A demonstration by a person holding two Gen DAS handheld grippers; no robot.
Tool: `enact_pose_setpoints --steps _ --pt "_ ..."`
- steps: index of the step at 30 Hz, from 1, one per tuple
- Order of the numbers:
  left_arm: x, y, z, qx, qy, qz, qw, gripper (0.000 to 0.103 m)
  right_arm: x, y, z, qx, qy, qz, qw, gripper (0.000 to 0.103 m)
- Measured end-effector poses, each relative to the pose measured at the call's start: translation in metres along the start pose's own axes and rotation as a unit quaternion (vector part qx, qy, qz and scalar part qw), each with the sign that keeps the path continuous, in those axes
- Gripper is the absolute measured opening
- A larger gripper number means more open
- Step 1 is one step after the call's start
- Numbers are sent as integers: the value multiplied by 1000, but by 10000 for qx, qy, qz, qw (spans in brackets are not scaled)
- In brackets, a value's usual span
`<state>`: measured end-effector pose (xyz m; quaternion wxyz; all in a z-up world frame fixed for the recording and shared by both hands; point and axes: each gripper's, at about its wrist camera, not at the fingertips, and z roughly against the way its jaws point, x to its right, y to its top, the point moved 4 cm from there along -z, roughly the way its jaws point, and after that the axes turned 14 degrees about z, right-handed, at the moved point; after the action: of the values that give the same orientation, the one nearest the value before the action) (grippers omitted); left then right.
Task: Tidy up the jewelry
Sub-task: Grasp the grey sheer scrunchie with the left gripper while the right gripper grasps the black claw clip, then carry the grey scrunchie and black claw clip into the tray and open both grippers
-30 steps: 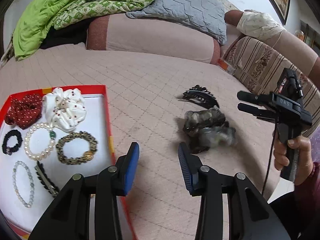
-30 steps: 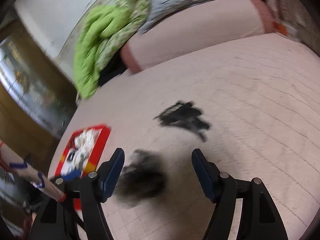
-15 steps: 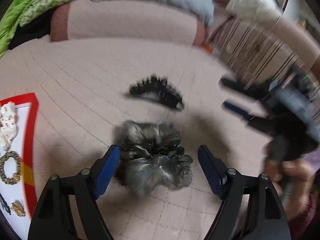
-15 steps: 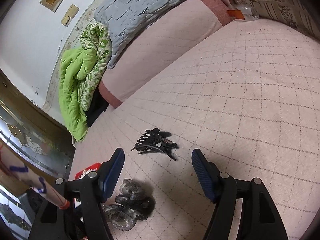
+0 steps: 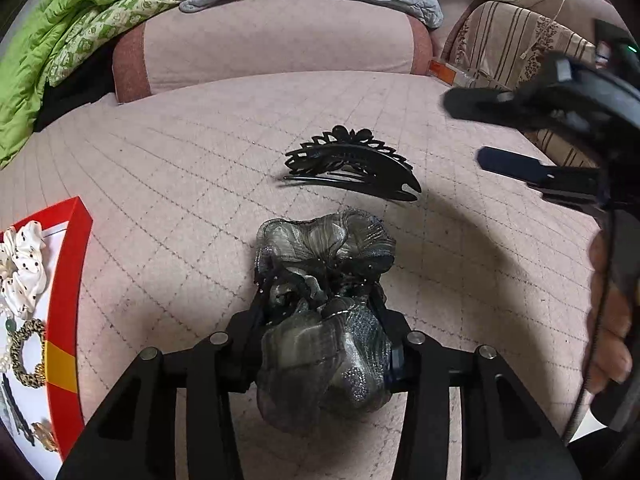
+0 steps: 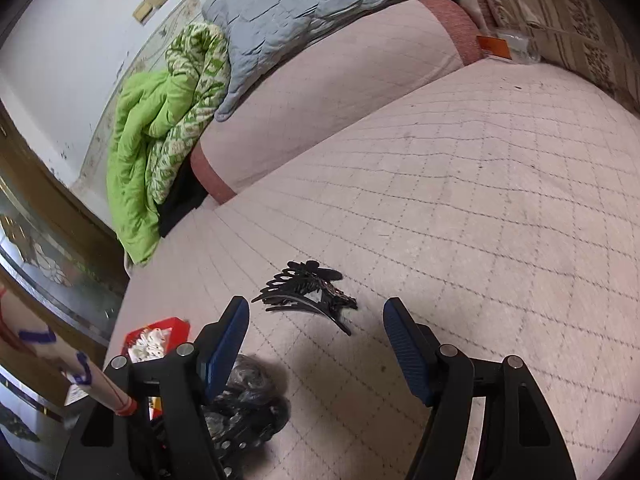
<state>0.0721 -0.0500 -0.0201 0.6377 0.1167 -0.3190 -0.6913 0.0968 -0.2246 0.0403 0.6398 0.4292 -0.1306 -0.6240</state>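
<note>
My left gripper point(image 5: 322, 344) pinches the ruffled, glittery grey-black hair scrunchie point(image 5: 324, 300) at lower centre; my right gripper point(image 6: 316, 344) gapes wide.

no legible text, labels possibly blurred

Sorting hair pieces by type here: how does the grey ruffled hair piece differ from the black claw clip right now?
The grey ruffled hair piece is soft, sheer, shimmery fabric; the black claw clip is rigid, with cut-out scrollwork and teeth. The hair piece is bunched and rounded, the clip long and curved. The left tool is shut on the hair piece; the clip lies free, ahead of the open right tool. Both are outside the red tray, on the pink quilted bedcover.
</note>
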Motion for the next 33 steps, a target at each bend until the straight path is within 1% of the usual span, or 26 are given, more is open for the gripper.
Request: enact_pose_setpoints --steps 4,9,13,14,15,17,18,21,24,26,30,33 --pt "-7 -1 9 40 -56 36 10000 44 -6 4 -23 -188 -223 515 9982 74" --pt "-13 5 13 73 -90 69 9999 44 -4 2 -59 -504 -229 754 9956 74" --pt "-17 5 13 112 -96 95 9998 44 -11 0 -82 -687 -384 1099 9908 74" --pt "-19 6 13 119 -98 106 9998 44 -13 0 -88 -737 -459 1205 9889 70" --pt "-20 5 13 122 -114 122 9998 44 -15 0 -93 -767 -500 1288 9874 55" --pt "-21 5 15 160 -115 147 9997 44 -17 -1 -101 -892 -462 1364 9856 32" --pt "-23 5 17 182 -125 161 9996 44 -18 -1 -104 -939 -506 1398 9844 31" --pt "-25 6 25 282 -186 243 9991 44 -21 1 -100 -877 -648 1548 9819 30" --pt "-32 10 42 429 -252 356 9981 44 -25 9 -85 -646 -460 1390 9871 30" --pt "-40 14 59 554 -281 454 9970 44 -35 14 -69 -452 -390 1412 9882 30" --pt "-76 16 104 846 -162 667 9940 44 -73 14 -41 -147 -43 1555 9877 30" --pt "-119 12 135 1017 57 919 9906 44 -111 5 -30 -27 241 1728 9847 30"
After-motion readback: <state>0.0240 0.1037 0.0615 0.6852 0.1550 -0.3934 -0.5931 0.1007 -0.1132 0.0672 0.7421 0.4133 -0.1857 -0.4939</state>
